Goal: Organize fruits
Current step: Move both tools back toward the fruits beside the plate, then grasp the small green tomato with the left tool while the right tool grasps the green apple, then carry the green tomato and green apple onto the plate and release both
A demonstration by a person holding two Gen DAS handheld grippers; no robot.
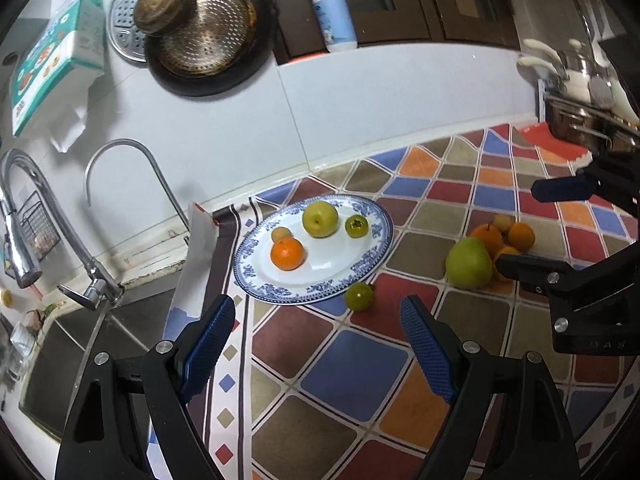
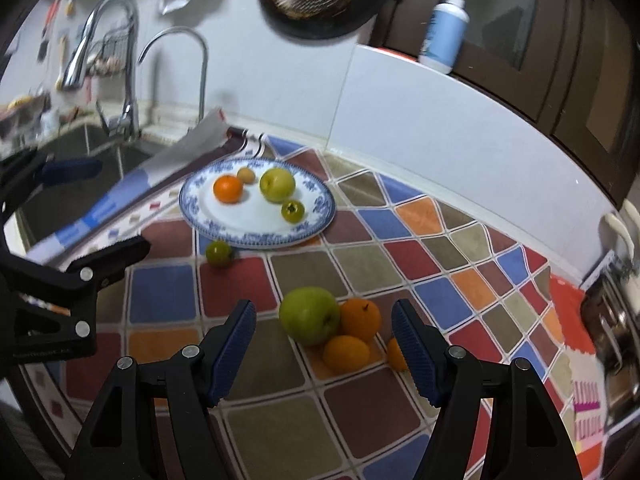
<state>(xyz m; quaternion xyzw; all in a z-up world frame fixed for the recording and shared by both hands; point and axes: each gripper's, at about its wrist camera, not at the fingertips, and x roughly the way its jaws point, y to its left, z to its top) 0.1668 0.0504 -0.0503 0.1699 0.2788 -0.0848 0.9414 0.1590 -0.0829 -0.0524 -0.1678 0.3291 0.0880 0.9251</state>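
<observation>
Left gripper [image 1: 316, 332] hangs above the patchwork mat [image 1: 352, 364], jaws spread wide, nothing between the blue pads. Just ahead of it, a small green fruit [image 1: 360, 297] sits on the mat, right beside the near rim of the blue-and-white plate [image 1: 372, 258]. Whether it touches the rim, I can't tell.

On the plate: an orange [image 1: 287, 253], a small tan fruit [image 1: 281, 234] touching it behind, a yellow-green apple [image 1: 320, 219] toward the back, and a second small green fruit [image 1: 356, 226] just beside the apple.

Over to the right gripper [image 2: 324, 344], also wide open and holding nothing, poised over the loose pile. Between its pads sits a big green apple [image 2: 309, 314], with an orange [image 2: 361, 318] pressed against it, a smaller orange [image 2: 346, 354] in front, and another orange fruit [image 2: 396, 354] half hidden behind the right pad. From the left camera a small tan fruit [image 1: 503, 222] shows at the back of that pile too.

The pile lies well apart from the plate, with open mat between them.

Further out: the sink [image 1: 80, 344] sits left of the mat with two curved taps [image 1: 120, 184] over it. A dark pan [image 1: 208, 36] hangs on the white tiled wall, a pump bottle [image 1: 334, 12] stands on the ledge, and a steel pot [image 1: 588, 124] sits at the far right.
</observation>
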